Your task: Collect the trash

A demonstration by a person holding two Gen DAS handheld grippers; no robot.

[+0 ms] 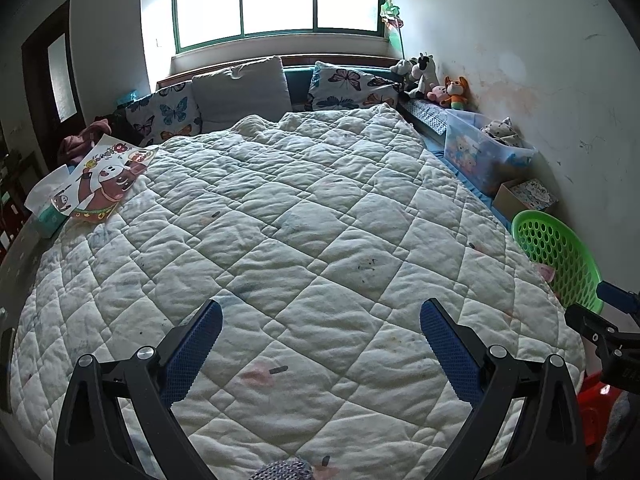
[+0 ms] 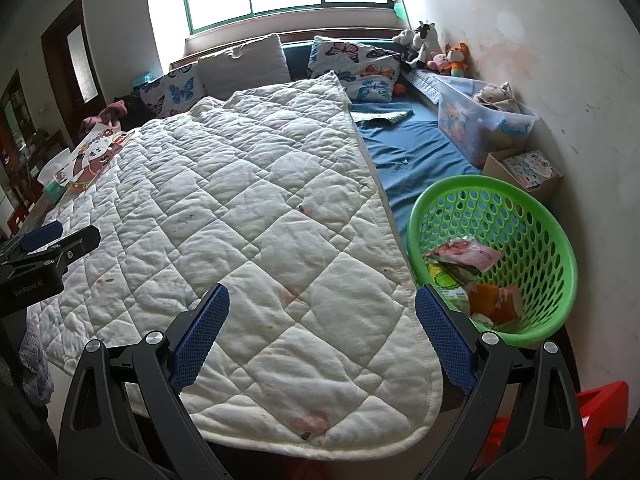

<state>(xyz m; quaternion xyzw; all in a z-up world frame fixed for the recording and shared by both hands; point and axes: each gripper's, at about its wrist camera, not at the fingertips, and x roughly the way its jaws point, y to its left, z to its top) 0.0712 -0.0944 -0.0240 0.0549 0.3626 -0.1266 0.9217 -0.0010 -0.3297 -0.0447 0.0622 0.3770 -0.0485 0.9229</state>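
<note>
A green perforated basket (image 2: 532, 240) stands on the bed's right side and holds several crumpled wrappers (image 2: 466, 256). The same basket (image 1: 560, 252) shows at the right edge in the left wrist view, its contents mostly hidden. My right gripper (image 2: 322, 300) hovers open over the near corner of the white quilt (image 2: 260, 208), with its right finger just left of the basket. My left gripper (image 1: 321, 316) is open above the quilt (image 1: 280, 220), nothing between its blue pads. Each gripper appears at the edge of the other's view.
A picture sheet (image 1: 104, 178) and a tissue pack (image 1: 46, 204) lie at the bed's far left. Pillows (image 1: 240, 92), stuffed toys (image 1: 436, 80), a clear storage bin (image 2: 480, 124) and a cardboard box (image 2: 524, 172) line the head and right wall. A red stool (image 2: 600, 412) stands at bottom right.
</note>
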